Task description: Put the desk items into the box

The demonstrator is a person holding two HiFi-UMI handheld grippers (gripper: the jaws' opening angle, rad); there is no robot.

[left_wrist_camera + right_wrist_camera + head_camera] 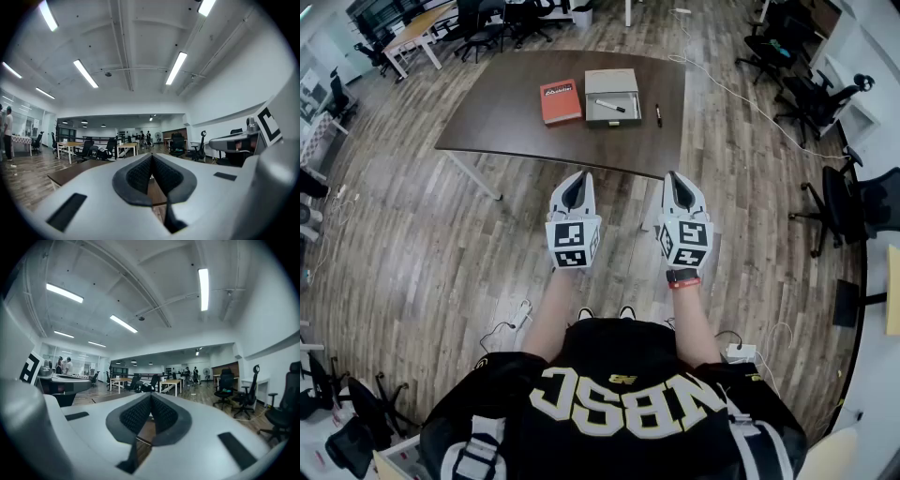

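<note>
both pairs of jaws are pressed together, gripping nothing. the left gripper and right gripper hang side by side over the floor, short of the dark desk. there, a red book lies just left of the grey box and a pen just right. inside the box lies what looks like a marker.

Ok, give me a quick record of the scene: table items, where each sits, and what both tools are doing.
table: dark brown top, white legs
box: grey, open, marker inside
book: red, left of the box
pen: on the table, right of the box
left tool: shut, empty, short of the table
right tool: shut, empty, level with the left
</note>
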